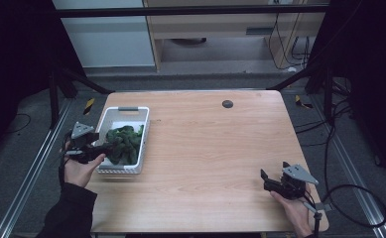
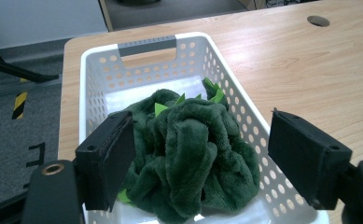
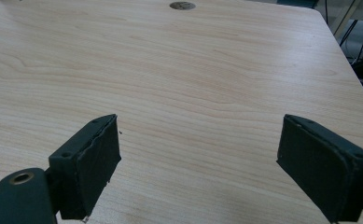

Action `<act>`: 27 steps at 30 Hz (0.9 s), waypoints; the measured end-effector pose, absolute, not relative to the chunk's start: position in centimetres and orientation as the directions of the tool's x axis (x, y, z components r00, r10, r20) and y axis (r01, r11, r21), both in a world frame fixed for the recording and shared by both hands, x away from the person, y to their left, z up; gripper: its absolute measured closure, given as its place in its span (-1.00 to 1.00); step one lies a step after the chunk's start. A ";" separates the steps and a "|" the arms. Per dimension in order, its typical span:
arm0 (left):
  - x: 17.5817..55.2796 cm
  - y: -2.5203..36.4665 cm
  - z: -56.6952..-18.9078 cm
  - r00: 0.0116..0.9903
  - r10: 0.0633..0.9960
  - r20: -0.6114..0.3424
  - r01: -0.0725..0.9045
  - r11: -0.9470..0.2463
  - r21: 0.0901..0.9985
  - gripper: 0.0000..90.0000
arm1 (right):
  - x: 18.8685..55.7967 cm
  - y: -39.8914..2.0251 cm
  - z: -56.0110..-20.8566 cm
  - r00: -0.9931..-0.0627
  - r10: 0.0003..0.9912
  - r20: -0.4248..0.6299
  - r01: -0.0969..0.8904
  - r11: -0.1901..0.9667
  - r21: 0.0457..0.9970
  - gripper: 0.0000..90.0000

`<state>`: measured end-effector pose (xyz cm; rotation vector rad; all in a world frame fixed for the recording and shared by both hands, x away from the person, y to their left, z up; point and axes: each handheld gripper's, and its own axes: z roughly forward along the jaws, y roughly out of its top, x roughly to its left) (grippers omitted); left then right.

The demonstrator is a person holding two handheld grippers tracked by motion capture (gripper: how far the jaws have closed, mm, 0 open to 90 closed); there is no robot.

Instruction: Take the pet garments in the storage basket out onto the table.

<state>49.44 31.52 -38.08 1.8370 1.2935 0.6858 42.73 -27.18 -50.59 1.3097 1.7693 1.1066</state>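
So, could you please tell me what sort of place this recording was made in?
Most likely a lab or workshop data-collection station: a wooden table inside a dark metal frame, loose cables on the grey floor, and black-and-yellow hazard tape beside the floor rails.

The tabletop (image 1: 205, 148) carries a basket (image 1: 112, 115) at its left edge, long axis running near to far. A cloth (image 1: 123, 144) lies bunched inside the basket, filling its near half; the far half of the basket floor is bare. The basket's handle slot (image 2: 146, 45) sits in the far wall. A round hole (image 1: 227, 104) lies in the tabletop at the far side, right of the basket and well apart from it. The left gripper (image 1: 101, 148) is at the basket's left near wall, its fingers (image 2: 107, 158) to either side of the cloth, apart from it. The right gripper (image 1: 264, 179) is over the near right corner of the tabletop, well apart from the basket.
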 end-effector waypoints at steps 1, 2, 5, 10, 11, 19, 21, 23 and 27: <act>49.5 31.5 -38.1 0.339 0.941 -0.006 0.529 -0.185 0.828 -0.50 | 42.7 -27.2 -50.6 -0.276 0.961 -0.026 0.397 0.139 0.907 -0.72; 49.7 31.5 -38.1 0.340 0.940 -0.005 0.533 -0.188 0.825 -0.51 | 42.7 -27.2 -50.6 -0.276 0.961 -0.026 0.397 0.139 0.907 -0.71; 50.1 31.5 -38.2 0.341 0.940 0.001 0.544 -0.198 0.815 -0.52 | 42.7 -27.2 -50.6 -0.277 0.961 -0.025 0.398 0.139 0.907 -0.71; 50.9 31.7 -38.1 0.339 0.941 -0.001 0.569 -0.204 0.797 -0.53 | 42.7 -27.2 -50.6 -0.278 0.960 -0.022 0.398 0.136 0.907 -0.71; 51.0 31.7 -38.1 0.340 0.940 -0.001 0.573 -0.207 0.793 -0.53 | 42.7 -27.2 -50.6 -0.277 0.960 -0.024 0.398 0.138 0.907 -0.71; 51.8 31.6 -38.2 0.354 0.935 -0.002 0.589 -0.221 0.777 -0.56 | 42.7 -27.2 -50.6 -0.277 0.961 -0.024 0.394 0.136 0.909 -0.70; 52.1 31.6 -38.2 0.355 0.935 0.004 0.600 -0.231 0.766 -0.57 | 42.8 -27.2 -50.6 -0.276 0.961 -0.027 0.393 0.138 0.909 -0.70; 52.2 31.6 -38.3 0.354 0.935 0.002 0.603 -0.230 0.764 -0.58 | 42.8 -27.2 -50.6 -0.276 0.961 -0.027 0.392 0.138 0.909 -0.70; 52.6 31.6 -38.4 0.358 0.934 0.007 0.613 -0.240 0.753 -0.58 | 42.8 -27.2 -50.6 -0.276 0.961 -0.024 0.396 0.136 0.908 -0.70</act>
